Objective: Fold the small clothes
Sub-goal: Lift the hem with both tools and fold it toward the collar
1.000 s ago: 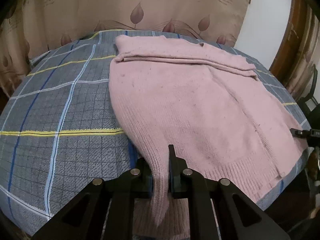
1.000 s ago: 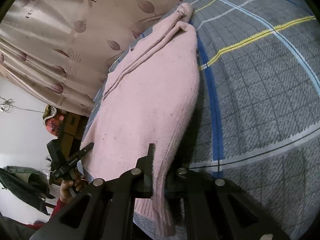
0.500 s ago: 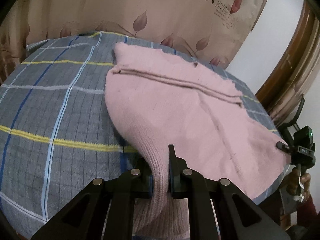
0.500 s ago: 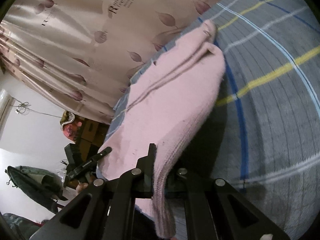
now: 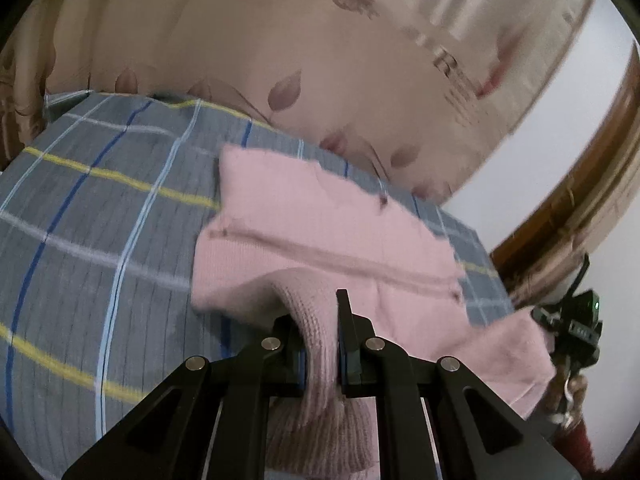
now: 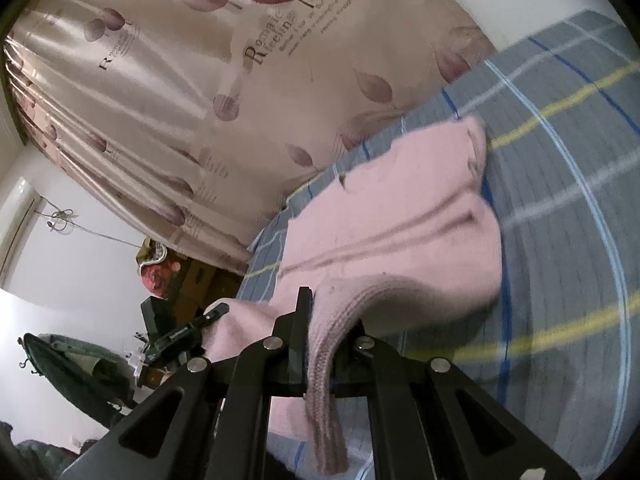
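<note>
Left wrist view: the left gripper (image 5: 322, 344) has its jaws clenched on the ribbed hem of a pink knit sweater (image 5: 320, 220), and the pinched cloth hangs down below the fingers in a short, bunched tail. From the grip the knit rises in a hump and runs away to the far part of the garment, which lies flat on a grey checked bedspread (image 5: 100, 220) with blue, yellow and pale stripes. A seam line crosses the flat part from left to right. At the right edge of this view the other corner of the hem is lifted clear of the bed, with the right gripper (image 5: 576, 320) at it. In the right wrist view that right gripper (image 6: 320, 344) is likewise clamped on the ribbed hem, a strip of knit dangling beneath its fingers, while the left gripper (image 6: 192, 328) shows at the left with the pink edge against it. Between the two grips the near hem is held off the bedspread, and the far end rests on it close to a beige leaf-printed curtain (image 6: 200, 100) behind the bed. Both views are motion-blurred.
</note>
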{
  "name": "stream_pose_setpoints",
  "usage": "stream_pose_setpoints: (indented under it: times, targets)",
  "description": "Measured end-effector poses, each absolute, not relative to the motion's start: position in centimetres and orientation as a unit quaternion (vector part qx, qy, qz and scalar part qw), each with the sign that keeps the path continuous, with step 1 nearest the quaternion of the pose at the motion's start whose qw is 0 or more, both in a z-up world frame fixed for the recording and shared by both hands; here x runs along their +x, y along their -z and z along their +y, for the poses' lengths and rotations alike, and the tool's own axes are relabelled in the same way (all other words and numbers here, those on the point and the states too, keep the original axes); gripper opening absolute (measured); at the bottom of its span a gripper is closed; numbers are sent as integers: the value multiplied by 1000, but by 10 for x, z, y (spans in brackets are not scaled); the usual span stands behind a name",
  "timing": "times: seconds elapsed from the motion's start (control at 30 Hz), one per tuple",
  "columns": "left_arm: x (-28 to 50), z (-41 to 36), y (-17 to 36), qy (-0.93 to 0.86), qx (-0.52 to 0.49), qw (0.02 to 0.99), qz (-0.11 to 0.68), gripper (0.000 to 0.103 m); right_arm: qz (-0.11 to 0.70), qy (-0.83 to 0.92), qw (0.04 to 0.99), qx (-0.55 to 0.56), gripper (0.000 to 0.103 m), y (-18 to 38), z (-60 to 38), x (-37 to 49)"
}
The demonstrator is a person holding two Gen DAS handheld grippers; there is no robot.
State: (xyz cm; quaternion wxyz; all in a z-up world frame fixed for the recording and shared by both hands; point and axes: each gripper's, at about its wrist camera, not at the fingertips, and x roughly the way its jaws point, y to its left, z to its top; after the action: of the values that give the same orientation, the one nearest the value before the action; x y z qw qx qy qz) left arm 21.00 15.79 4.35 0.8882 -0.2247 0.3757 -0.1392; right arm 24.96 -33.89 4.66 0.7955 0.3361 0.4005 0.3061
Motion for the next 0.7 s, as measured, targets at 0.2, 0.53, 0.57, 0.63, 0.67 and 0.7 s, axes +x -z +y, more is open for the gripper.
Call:
stream_pose_setpoints:
  times: [0.2,0.53,0.57,0.63,0.67,0.7]
  targets:
    - [277,162,-53,115,-225,896,364,11,406,-284,797,344,5,-43,-350,319]
    - [386,163,-19,64,-219,888,400,11,430,-237,788,371,5,2,-359,417]
    - [392,163,-15,60,-217,887,404,12,433,-234,787,373,5,9,-358,427]
    - [406,162,-6,57,-217,883,412,12,435,-227,783,382,6,19,-358,441]
    - [415,161,0,56,-214,882,417,13,437,-221,782,385,6,25,-358,448]
    - [420,161,3,53,-214,881,420,14,438,-217,781,387,7,29,-359,452]
